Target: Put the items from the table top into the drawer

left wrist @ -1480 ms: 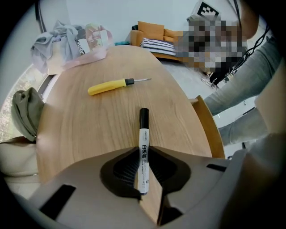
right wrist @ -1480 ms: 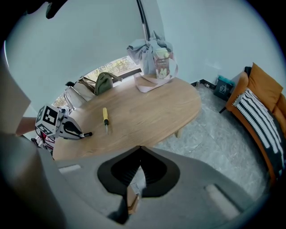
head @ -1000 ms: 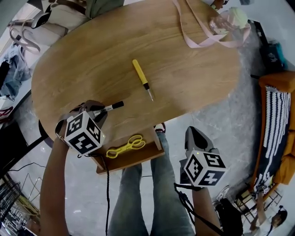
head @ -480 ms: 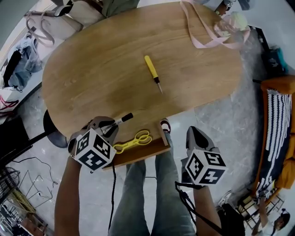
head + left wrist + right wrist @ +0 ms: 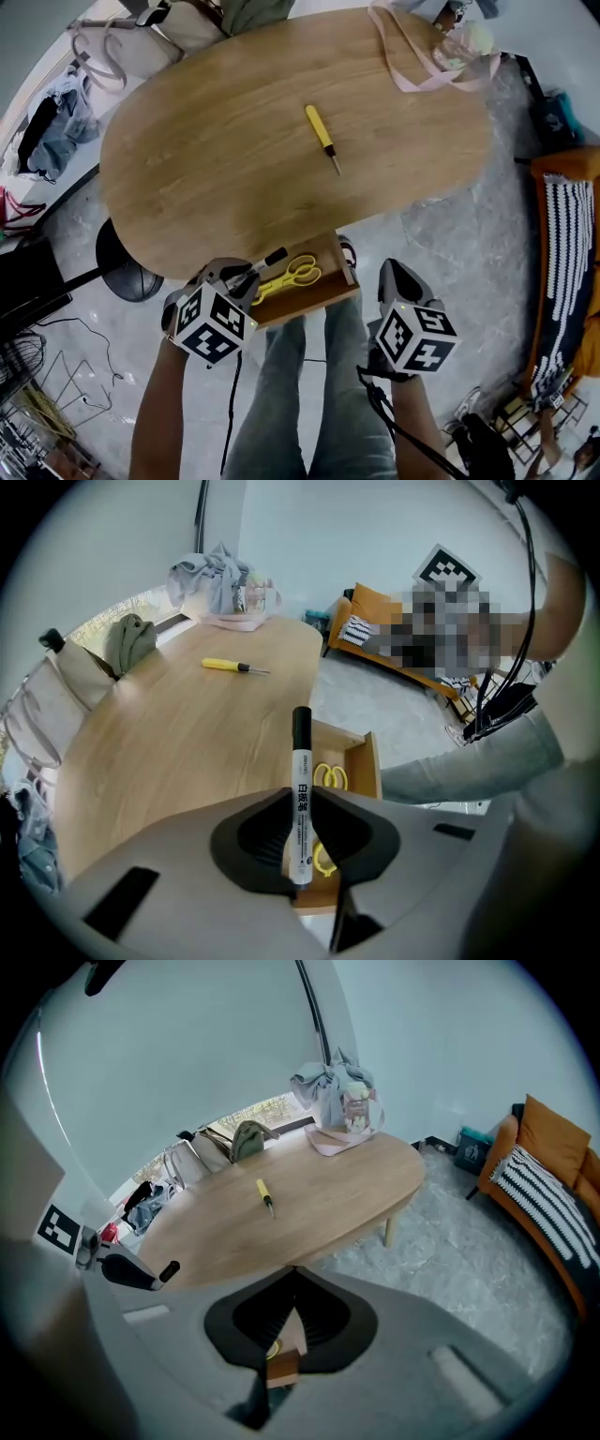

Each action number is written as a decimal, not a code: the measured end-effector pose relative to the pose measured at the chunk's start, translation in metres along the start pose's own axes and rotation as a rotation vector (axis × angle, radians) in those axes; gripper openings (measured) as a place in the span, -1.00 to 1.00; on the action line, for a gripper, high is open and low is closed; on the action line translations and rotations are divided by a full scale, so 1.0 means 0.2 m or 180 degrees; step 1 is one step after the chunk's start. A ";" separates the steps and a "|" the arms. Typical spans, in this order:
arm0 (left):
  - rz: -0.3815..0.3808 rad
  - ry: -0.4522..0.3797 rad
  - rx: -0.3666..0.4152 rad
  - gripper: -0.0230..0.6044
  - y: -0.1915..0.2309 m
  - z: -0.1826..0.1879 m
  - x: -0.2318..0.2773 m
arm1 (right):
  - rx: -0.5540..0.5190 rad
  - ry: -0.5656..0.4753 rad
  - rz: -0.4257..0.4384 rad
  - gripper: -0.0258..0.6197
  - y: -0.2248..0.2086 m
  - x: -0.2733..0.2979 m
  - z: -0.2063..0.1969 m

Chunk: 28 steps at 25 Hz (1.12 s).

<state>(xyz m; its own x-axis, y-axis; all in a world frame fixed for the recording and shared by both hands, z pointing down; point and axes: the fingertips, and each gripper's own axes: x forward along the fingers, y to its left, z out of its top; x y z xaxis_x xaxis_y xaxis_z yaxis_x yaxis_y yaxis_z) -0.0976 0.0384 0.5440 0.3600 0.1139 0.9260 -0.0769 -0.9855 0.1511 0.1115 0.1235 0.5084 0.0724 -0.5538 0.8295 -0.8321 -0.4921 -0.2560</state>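
My left gripper is shut on a white marker with a black cap, whose cap pokes out past the jaws over the open wooden drawer. In the left gripper view the marker stands clamped between the pads, above the drawer. Yellow scissors lie in the drawer. A yellow screwdriver rests mid-table on the oval wooden table. My right gripper hangs to the right of the drawer, off the table, jaws together and empty.
A clear bag with pink straps sits at the table's far end. Bags and clothes lie on seats to the far left. An orange sofa with a striped cushion stands at right. The person's legs are below the drawer.
My left gripper has carried the marker off the table's near edge to over the open drawer. The right gripper has shifted only slightly.
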 end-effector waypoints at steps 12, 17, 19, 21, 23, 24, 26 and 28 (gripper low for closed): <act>-0.0175 -0.0039 0.0070 -0.73 -0.18 -0.06 0.05 | -0.0010 0.0022 -0.0029 -0.90 0.04 -0.02 -0.10; -0.0246 0.0009 0.0155 -0.53 -0.19 -0.08 0.07 | -0.0005 0.0024 -0.0026 -0.90 0.05 -0.01 -0.11; -0.0259 -0.0011 0.0131 -0.49 -0.18 -0.09 0.07 | -0.0005 0.0033 -0.0017 -0.90 0.06 -0.01 -0.11; -0.0239 -0.0024 0.0095 -0.47 -0.16 -0.09 0.06 | -0.0004 0.0047 -0.0014 -0.90 0.06 -0.01 -0.12; -0.0208 -0.0027 0.0074 -0.47 -0.13 -0.09 0.05 | 0.0000 0.0059 -0.0015 -0.90 0.06 -0.01 -0.12; -0.0193 -0.0031 0.0064 -0.47 -0.12 -0.09 0.05 | 0.0003 0.0062 -0.0015 -0.90 0.06 -0.01 -0.12; -0.0168 -0.0039 0.0036 -0.47 -0.10 -0.08 0.04 | 0.0007 0.0064 -0.0018 -0.91 0.06 -0.01 -0.11; -0.0145 -0.0036 -0.0018 -0.47 -0.09 -0.07 0.05 | 0.0006 0.0064 -0.0017 -0.90 0.05 0.00 -0.10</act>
<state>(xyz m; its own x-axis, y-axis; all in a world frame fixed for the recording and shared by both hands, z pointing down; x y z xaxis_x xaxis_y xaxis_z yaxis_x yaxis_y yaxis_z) -0.1065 0.0584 0.5553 0.3739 0.1572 0.9140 -0.0653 -0.9786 0.1950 0.0909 0.1324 0.5154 0.0658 -0.5375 0.8407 -0.8306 -0.4964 -0.2524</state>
